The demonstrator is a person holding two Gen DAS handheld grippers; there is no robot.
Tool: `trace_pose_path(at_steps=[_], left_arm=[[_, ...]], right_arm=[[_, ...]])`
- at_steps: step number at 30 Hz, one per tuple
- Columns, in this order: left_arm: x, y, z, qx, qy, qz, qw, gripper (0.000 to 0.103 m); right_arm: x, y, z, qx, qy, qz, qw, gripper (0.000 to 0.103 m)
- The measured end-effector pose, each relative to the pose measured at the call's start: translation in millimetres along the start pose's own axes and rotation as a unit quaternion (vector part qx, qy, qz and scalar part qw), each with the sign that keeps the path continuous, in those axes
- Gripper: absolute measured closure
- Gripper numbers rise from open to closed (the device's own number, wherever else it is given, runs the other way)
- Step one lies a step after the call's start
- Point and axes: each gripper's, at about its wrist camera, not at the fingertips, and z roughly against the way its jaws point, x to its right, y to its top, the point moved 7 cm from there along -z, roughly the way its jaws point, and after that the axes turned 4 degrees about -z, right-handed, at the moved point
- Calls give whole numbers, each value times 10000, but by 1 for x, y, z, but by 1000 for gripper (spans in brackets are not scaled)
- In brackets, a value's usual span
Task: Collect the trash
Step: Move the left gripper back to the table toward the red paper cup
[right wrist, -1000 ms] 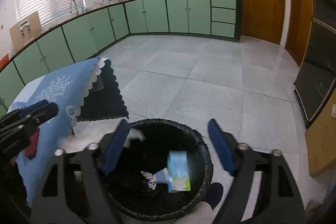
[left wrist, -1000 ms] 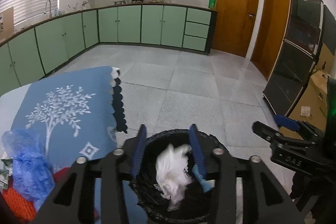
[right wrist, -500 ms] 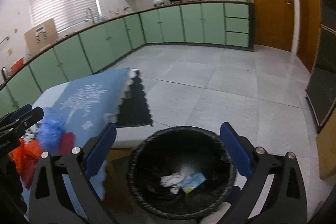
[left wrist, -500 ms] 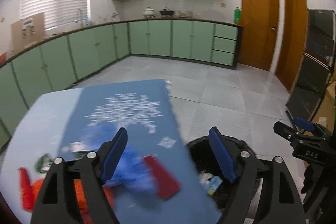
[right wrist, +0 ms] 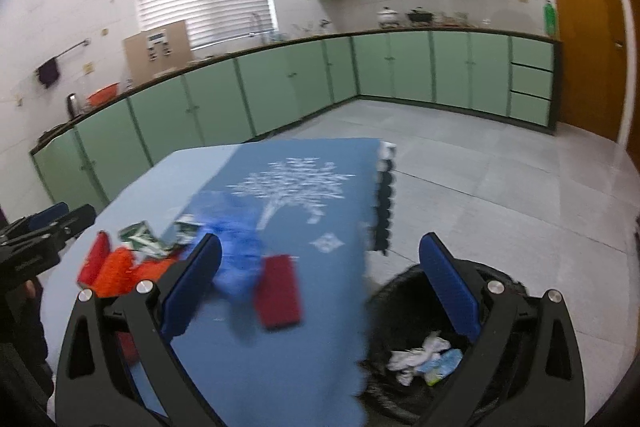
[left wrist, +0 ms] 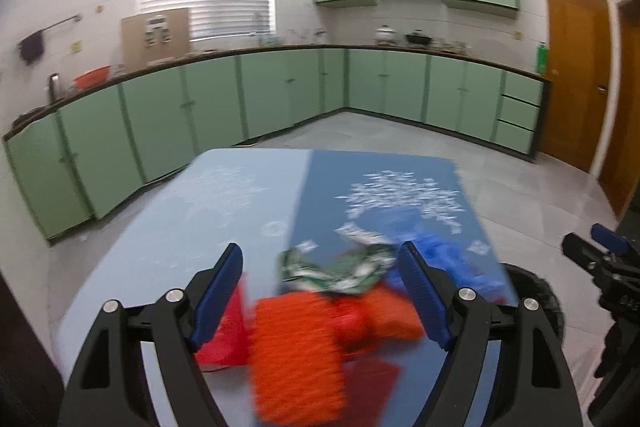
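Observation:
My left gripper (left wrist: 322,297) is open and empty above a heap of trash on the blue tablecloth (left wrist: 248,195): an orange net (left wrist: 296,355), a green-and-white wrapper (left wrist: 336,267), a red packet (left wrist: 224,331) and a crumpled blue bag (left wrist: 440,251). My right gripper (right wrist: 320,287) is open and empty, over the table edge. The black bin (right wrist: 404,291) stands on the floor at the lower right and holds white tissue (right wrist: 416,355) and a light packet (right wrist: 444,363). A dark red flat packet (right wrist: 278,291) lies between the right fingers. The other trash also shows in the right wrist view, with the orange net (right wrist: 116,267) at the left.
Green cabinets (left wrist: 280,95) line the far walls under a counter with pots. Wooden doors (left wrist: 576,75) stand at the right. Grey tiled floor (right wrist: 500,187) lies beyond the table. The bin's rim (left wrist: 536,291) shows right of the table in the left view.
The left gripper dropped the white tissue into the bin, opened, and swung left over the trash heap. The right gripper also turned left, from above the bin toward the table.

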Motion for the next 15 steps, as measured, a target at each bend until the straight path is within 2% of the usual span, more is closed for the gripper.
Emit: trace_pose_path(at_steps=[7,15], left_arm=[[-48,-29,-13,-271,385,246,9986,25],[-72,-57,-38,-601,466,492,9959,25]], right_arm=[[-43,-7,-9,-49,170,291,9994,7],[-55,-14,-21,-193,146,376,9990,7]])
